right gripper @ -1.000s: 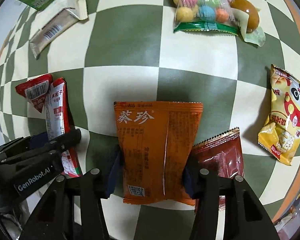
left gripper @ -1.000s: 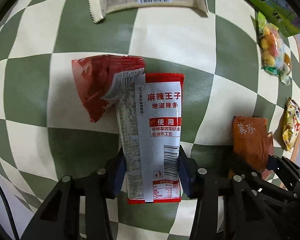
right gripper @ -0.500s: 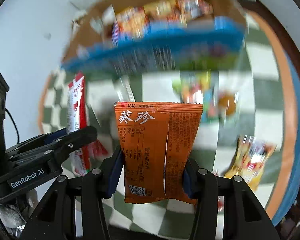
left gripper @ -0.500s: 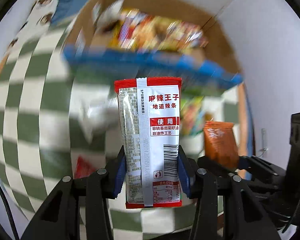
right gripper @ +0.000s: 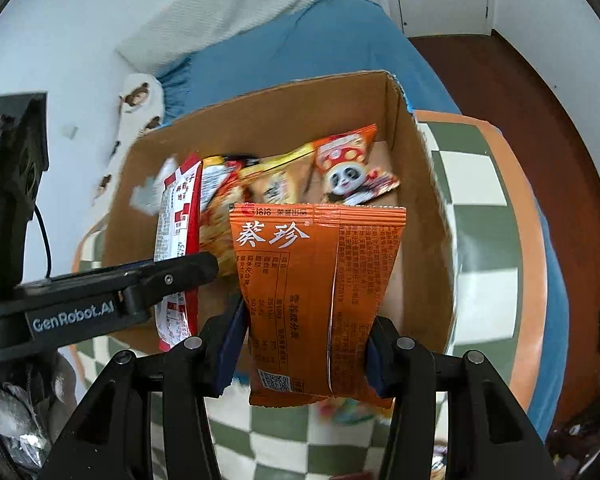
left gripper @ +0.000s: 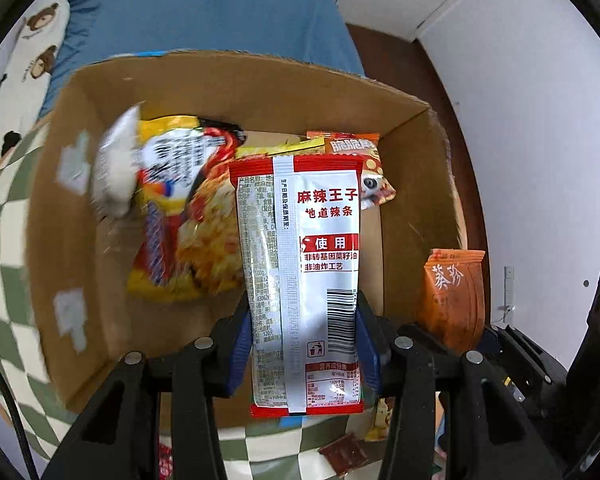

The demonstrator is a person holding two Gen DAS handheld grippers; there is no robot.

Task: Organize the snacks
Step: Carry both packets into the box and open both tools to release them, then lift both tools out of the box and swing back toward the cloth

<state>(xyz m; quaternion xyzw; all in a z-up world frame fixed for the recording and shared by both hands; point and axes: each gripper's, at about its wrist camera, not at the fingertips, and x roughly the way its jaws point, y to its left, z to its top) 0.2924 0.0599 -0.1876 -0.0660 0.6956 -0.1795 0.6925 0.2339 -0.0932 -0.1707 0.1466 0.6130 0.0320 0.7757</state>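
We see a red-bordered white spicy-strip packet [left gripper: 300, 280] with red characters and a black barcode, and at four o'clock from it an orange sachet [left gripper: 452, 300]. Behind both, the cardboard box [left gripper: 420, 220] is plain brown; at ten o'clock inside lies a yellow and red bag [left gripper: 188, 216]. The tablecloth [right gripper: 484, 240] is green-and-white checked, and the bedding [left gripper: 204, 16] is blue.

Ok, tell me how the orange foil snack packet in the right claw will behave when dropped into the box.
The orange foil snack packet probably is light: it holds flat, upright. Likely slippery: glossy film. It should land softly on packets in the cardboard box.
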